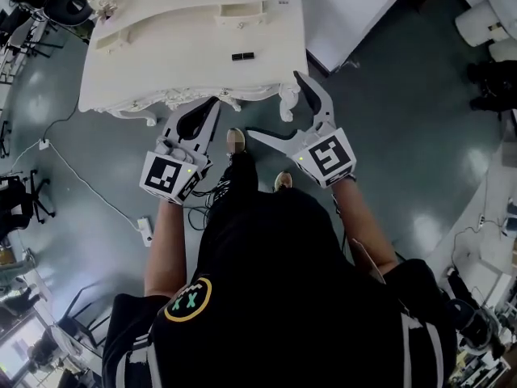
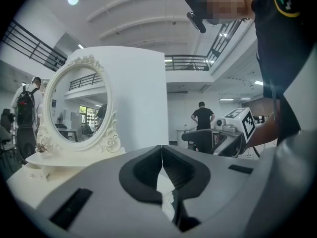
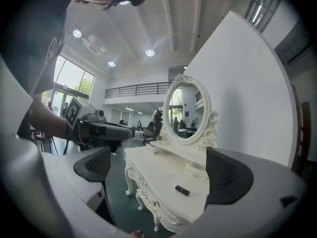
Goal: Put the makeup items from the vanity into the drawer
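A white vanity (image 1: 178, 55) stands ahead of me in the head view, with one small black lipstick (image 1: 242, 56) lying on its top near the right end. Both grippers hang in front of its front edge, above the floor. My left gripper (image 1: 212, 105) is shut with nothing between its jaws; its pads (image 2: 148, 170) meet in the left gripper view. My right gripper (image 1: 275, 103) is wide open and empty. In the right gripper view the lipstick (image 3: 182, 190) lies between its spread pads (image 3: 229, 175), well beyond them. The vanity's front drawers (image 3: 148, 201) are closed.
An oval mirror (image 3: 185, 108) rises at the back of the vanity, with small drawers (image 3: 195, 170) beneath it. A white wall panel (image 1: 355, 6) stands to the right. Cables and a power strip (image 1: 145, 231) lie on the green floor at left. My feet (image 1: 235, 140) are near the vanity legs.
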`<state>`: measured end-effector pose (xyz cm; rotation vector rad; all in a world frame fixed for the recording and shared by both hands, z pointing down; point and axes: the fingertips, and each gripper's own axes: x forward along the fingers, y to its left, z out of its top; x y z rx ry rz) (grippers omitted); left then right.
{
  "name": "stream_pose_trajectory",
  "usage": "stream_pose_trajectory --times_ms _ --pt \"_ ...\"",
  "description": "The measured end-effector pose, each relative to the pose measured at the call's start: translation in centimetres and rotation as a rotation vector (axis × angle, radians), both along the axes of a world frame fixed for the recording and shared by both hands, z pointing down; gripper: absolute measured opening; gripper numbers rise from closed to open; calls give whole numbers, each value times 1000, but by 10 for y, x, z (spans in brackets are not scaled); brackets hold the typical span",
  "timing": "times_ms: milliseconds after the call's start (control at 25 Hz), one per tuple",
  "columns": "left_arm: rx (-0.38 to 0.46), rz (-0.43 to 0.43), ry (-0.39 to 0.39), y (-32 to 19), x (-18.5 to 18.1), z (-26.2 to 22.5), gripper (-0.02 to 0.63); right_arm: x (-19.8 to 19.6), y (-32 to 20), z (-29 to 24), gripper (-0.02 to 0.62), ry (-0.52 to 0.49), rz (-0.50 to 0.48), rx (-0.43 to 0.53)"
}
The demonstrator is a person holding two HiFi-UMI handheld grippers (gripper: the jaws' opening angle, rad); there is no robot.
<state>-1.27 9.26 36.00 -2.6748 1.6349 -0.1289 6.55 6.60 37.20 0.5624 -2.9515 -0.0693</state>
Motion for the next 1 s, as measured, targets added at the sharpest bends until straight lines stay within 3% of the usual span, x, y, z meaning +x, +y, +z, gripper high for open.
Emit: stream_pose_trajectory --times_ms 320,560,680,1000 --pt "18 55 -31 -78 -48 13 23 -45 -71 13 600 6 50 4" --pt "-8 103 45 -143 -85 8 23 -85 -128 23 600 49 102 -11" --pt "-2 140 17 -161 -104 23 23 -105 -144 20 600 53 107 -6" --pt "-27 158 29 -203 -118 31 23 -125 -178 29 600 88 96 -11"
